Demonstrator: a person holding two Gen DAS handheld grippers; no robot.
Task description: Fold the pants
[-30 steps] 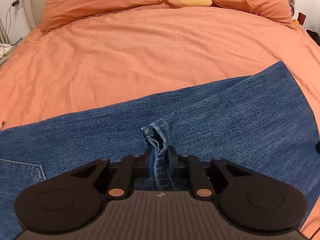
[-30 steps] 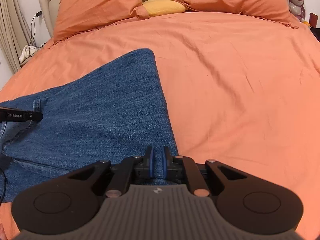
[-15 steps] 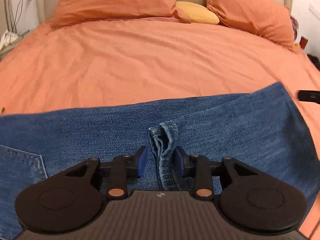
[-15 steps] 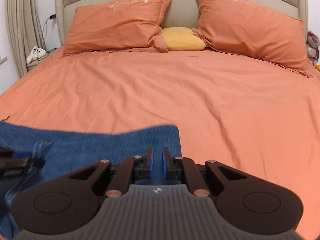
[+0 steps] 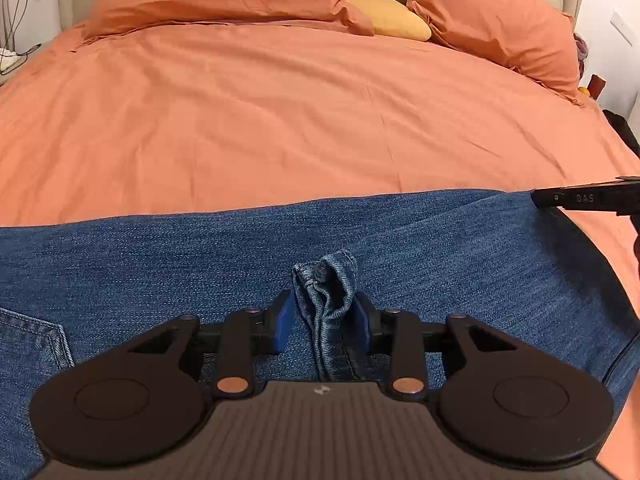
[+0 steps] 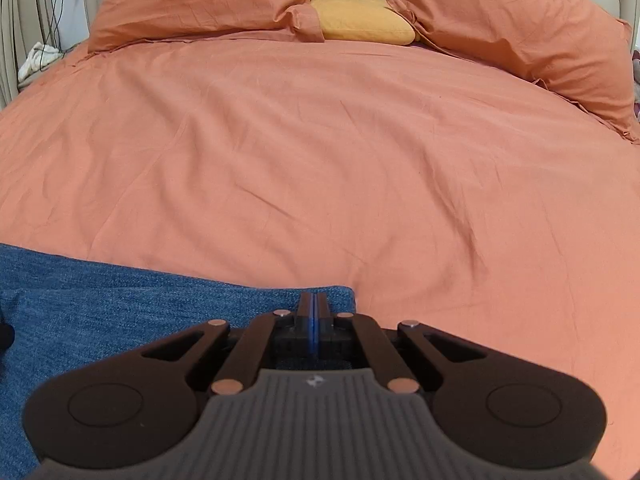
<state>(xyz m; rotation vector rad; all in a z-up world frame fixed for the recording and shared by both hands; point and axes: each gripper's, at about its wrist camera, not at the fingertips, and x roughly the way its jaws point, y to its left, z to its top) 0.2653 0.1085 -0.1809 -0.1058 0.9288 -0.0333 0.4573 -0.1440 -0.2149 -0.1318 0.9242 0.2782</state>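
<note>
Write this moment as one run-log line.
left gripper: open, just released bunched jeans seam | right gripper: shut, empty | bedspread: orange

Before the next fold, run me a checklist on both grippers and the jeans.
1. Left gripper released: ok, its jaws have just been opening and stand apart around the bunched denim ridge.
2. That ridge flattened: not ok, it stands up between the pads.
3. Right gripper shut: ok, pads together at the corner of the jeans.
4. Denim caught in the right jaws: cannot tell.
5. Far edge of the jeans straight: ok in the left wrist view.
6. Orange bedspread beyond free for folding: ok.
</note>
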